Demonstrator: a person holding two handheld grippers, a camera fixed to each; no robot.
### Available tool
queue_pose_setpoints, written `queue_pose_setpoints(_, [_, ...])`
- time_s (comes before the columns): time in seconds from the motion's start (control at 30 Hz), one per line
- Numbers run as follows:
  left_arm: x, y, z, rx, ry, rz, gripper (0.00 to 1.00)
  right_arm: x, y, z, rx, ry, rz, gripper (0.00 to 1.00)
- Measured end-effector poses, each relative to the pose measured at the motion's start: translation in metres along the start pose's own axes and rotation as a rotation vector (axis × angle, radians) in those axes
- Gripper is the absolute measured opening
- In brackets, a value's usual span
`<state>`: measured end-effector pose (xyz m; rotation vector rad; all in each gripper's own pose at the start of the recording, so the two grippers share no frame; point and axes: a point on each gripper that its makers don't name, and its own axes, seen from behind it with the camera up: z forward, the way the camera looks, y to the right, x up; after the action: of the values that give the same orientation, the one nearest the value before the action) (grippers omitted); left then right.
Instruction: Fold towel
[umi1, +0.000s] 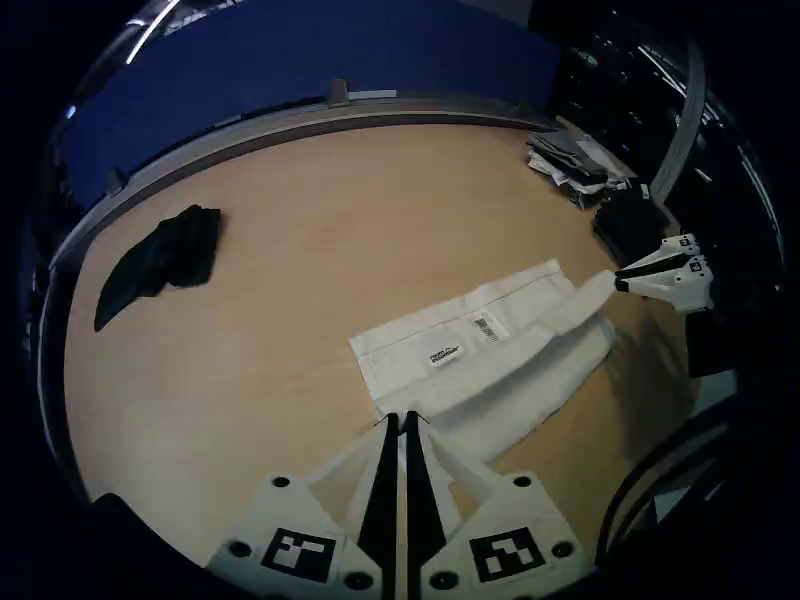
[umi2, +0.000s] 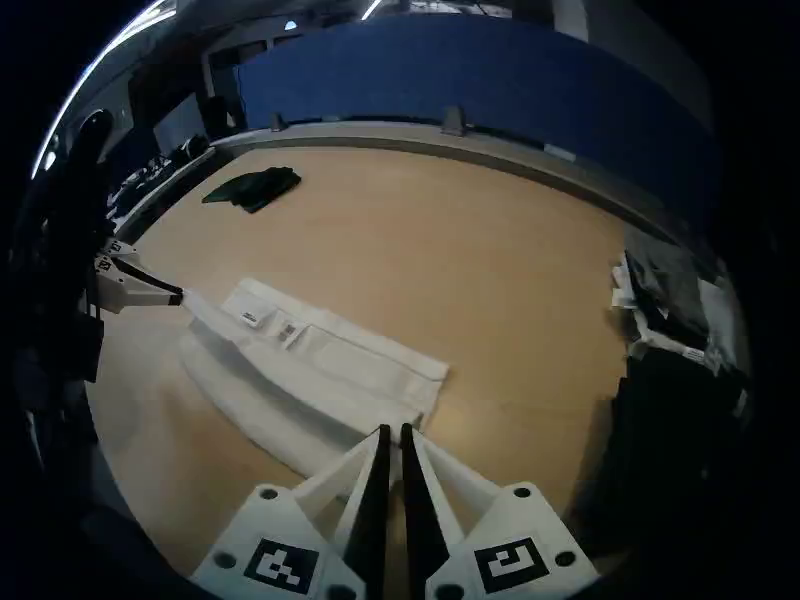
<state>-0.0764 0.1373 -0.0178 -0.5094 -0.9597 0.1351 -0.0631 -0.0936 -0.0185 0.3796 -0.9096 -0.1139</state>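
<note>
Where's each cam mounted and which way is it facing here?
Left gripper view: rides the left claw, looks along its fingers across the table toward the blue partition; own fingers low centre, pinching the towel; right claw at right.
Right gripper view: rides the right claw, same table, facing the blue partition; own fingers low centre at the towel's other end; left claw at left.
Shared: towel, dark cloth, blue partition, each other's claw.

White towel (umi1: 480, 345), apparently half-folded, lying lengthwise on table.
</note>
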Motion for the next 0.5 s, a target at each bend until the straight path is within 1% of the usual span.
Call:
queue_pose_setpoints(0.3, [-0.004,-0.005,0.013,0.010,-0.014,0.004,0.06,-0.002,0.003,0.014,-0.007,-0.015,0.003,0.08])
queue_pose_setpoints(0.5, [-0.004,-0.009,0.022,0.016,-0.016,-0.006,0.06,-0.002,0.006,0.022,-0.015,-0.021,0.005,0.08])
